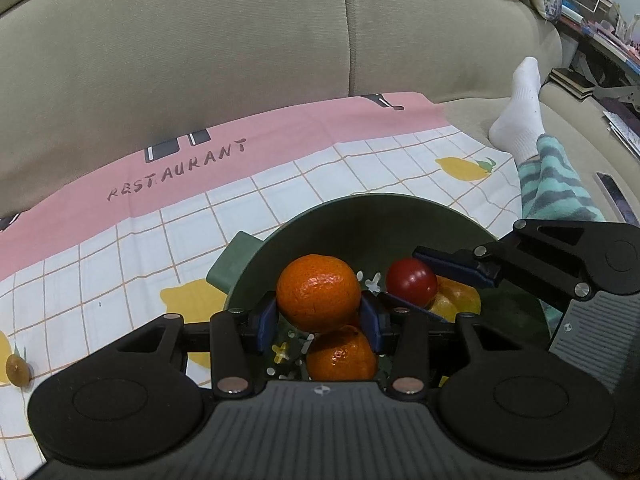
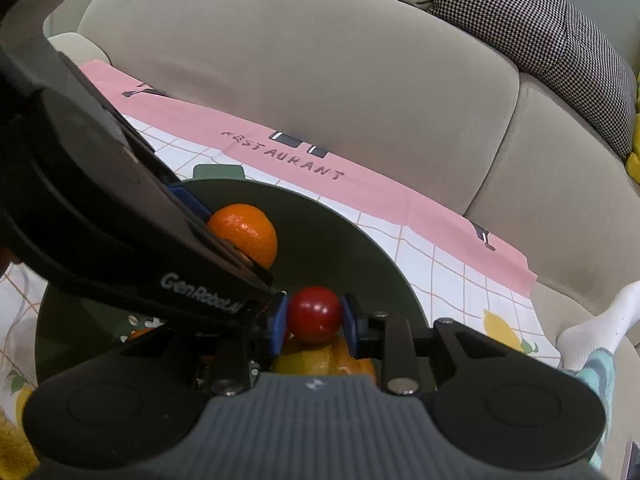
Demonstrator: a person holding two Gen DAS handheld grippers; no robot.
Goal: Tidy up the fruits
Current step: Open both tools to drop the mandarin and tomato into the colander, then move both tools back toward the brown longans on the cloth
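A dark green bowl with a handle sits on a checked cloth; it also shows in the right wrist view. My left gripper is shut on an orange mandarin and holds it over the bowl. A second mandarin lies in the bowl below it. My right gripper is shut on a small red fruit, also over the bowl, above a yellow-orange fruit. The left wrist view shows the red fruit too, and the right wrist view shows the held mandarin.
The cloth has a pink band reading RESTAURANT and lies on a beige sofa. A small brownish fruit lies on the cloth at far left. A person's leg in a white sock rests at right.
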